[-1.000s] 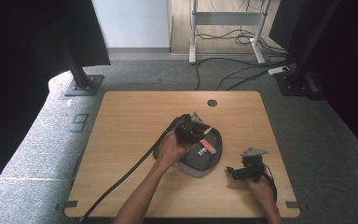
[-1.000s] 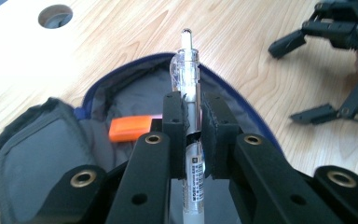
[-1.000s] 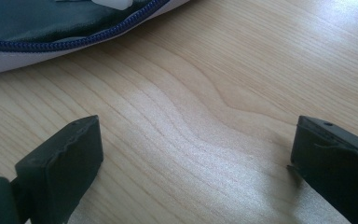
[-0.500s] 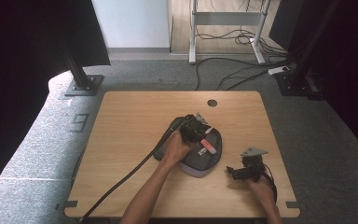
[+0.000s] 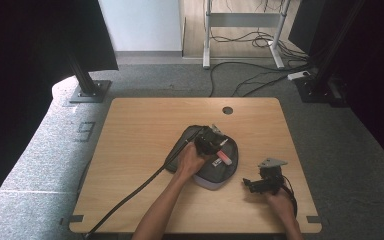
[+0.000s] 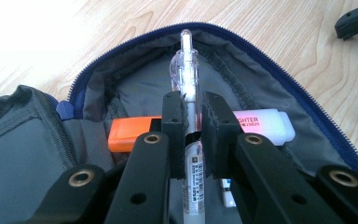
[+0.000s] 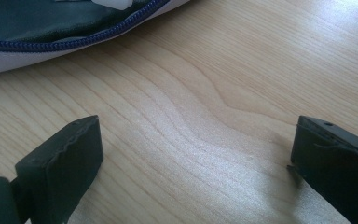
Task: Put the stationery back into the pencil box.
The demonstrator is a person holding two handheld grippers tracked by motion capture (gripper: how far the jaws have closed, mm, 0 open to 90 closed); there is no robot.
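Left gripper [image 6: 192, 135]: its two black jaws are closed on a clear pen [image 6: 189, 93], which they clamp near the middle of the barrel. In the high view this gripper [image 5: 211, 139] is above the pouch, with the person's left hand [image 5: 190, 160] behind it.

Clear pen: it is a transparent ballpoint with a white label on the lower barrel. It points away from the camera of the left gripper, and its rounded end is over the far rim of the pouch opening. I cannot tell if the pen touches the lining.

Pouch [image 6: 270, 79]: it is a grey pencil case with a blue zipper, and it lies unzipped on the table, a little right of the middle. In the high view the pouch [image 5: 230, 165] is between the two hands.

Inside the pouch: an orange marker [image 6: 130, 133] lies across, just left of the jaws. A pink highlighter [image 6: 265, 123] with a pale cap lies to the right of them. Both are below the pen.

Right gripper [image 7: 196, 163]: its jaws stand wide apart, with nothing between them. It rests low over the bare wood. In the high view it [image 5: 260, 184] is just beside the right edge of the pouch, in the person's right hand [image 5: 280, 202].

Table [image 5: 140, 130]: it is of light wood, with a round cable hole [image 5: 227, 110] near the far edge.

Cable [image 5: 145, 185]: it is black and it runs from the left gripper towards the near left edge of the table.
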